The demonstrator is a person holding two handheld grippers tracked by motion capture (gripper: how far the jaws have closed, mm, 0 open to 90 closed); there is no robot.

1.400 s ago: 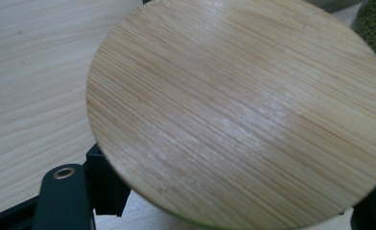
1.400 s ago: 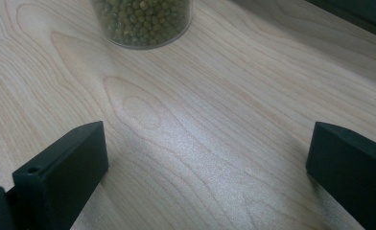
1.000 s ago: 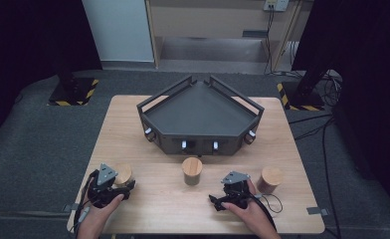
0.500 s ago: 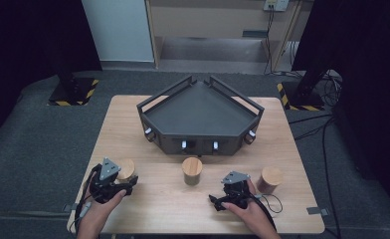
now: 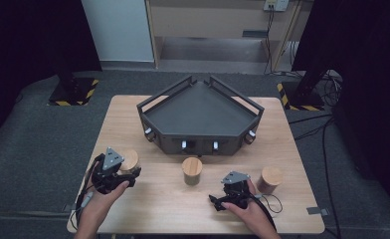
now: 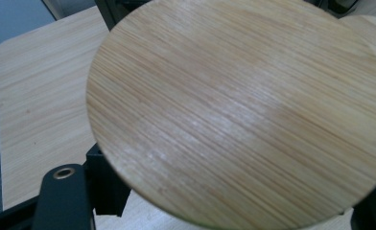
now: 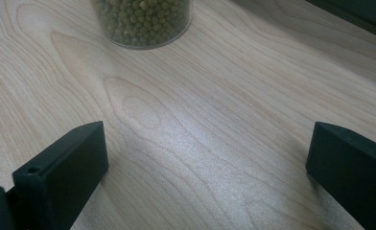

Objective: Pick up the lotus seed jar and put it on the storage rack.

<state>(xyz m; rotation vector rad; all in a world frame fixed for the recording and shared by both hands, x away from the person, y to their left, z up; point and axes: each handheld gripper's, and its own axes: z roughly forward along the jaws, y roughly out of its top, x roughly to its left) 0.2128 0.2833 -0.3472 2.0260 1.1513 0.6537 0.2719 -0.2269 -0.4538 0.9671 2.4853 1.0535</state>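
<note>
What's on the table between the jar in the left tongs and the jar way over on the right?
In the high view, between the held jar and the right jar stand the middle jar and the right tongs.

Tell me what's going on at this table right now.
A person sits at a wooden table with a gripper in each hand. The left gripper is shut on a jar with a bamboo lid, at the table's left. The right gripper rests on the table with its jaws open and nothing between them. A second jar holding green beans stands in the middle, a third jar beside the right gripper, and a dark angular tray behind them.
</note>
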